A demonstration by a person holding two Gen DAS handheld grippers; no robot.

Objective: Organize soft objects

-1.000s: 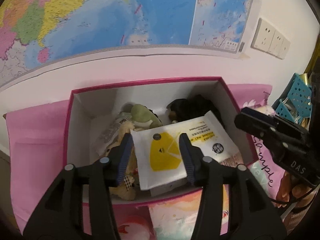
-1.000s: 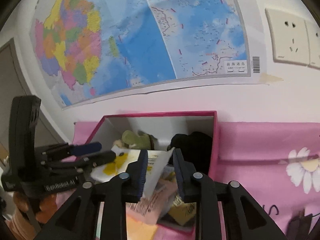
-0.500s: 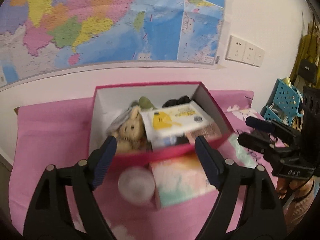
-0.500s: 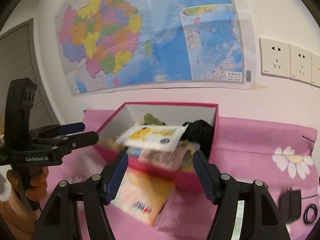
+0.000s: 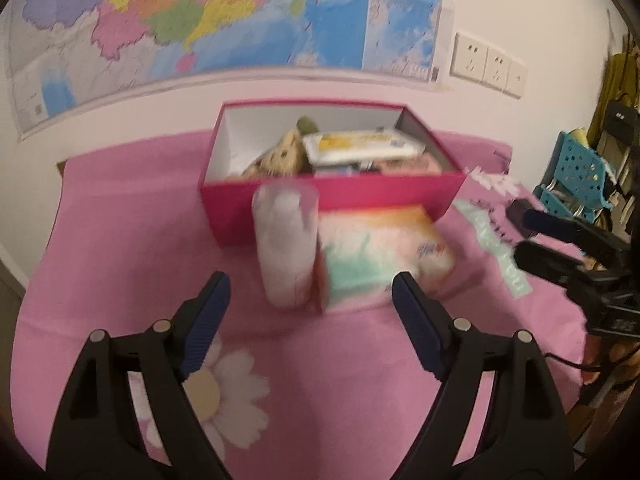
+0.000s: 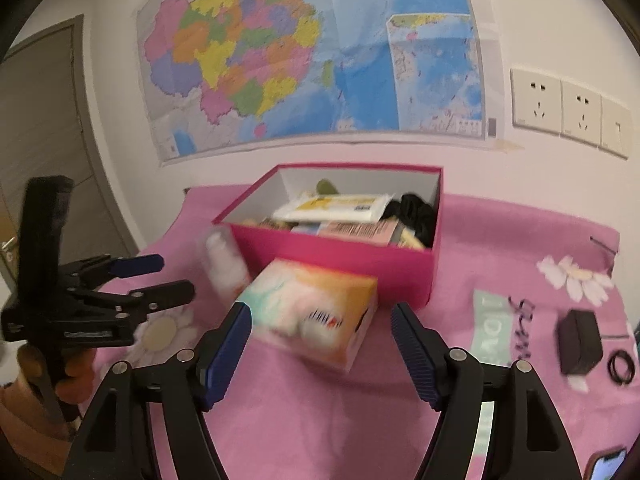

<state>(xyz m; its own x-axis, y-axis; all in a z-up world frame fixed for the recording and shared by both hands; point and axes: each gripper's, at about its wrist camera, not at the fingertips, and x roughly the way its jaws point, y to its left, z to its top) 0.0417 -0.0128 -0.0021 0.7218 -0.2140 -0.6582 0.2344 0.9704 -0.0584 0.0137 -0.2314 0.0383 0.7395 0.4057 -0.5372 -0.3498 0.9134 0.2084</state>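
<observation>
Two black grippers with blue pads are hovering before the open magenta cardboard box (image 5: 332, 196), jaws apart and holding nothing. Left gripper (image 5: 308, 292) is facing a clear cylindrical pack (image 5: 286, 248) touching the box front; right gripper (image 6: 320, 320) is framing the pastel tissue pack (image 6: 312, 312) beside it. Both have just been opening. A white-and-yellow wipes packet (image 6: 332, 206) is lying inside the box.

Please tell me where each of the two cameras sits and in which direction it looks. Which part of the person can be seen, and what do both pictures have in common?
Left wrist: on the left gripper, facing the pink box and wall map; jaws open; right gripper at right.
Right wrist: on the right gripper, facing the box from farther right; jaws open; left gripper and hand at left.
Shared: box, tissue pack, white bottle, map.
</observation>
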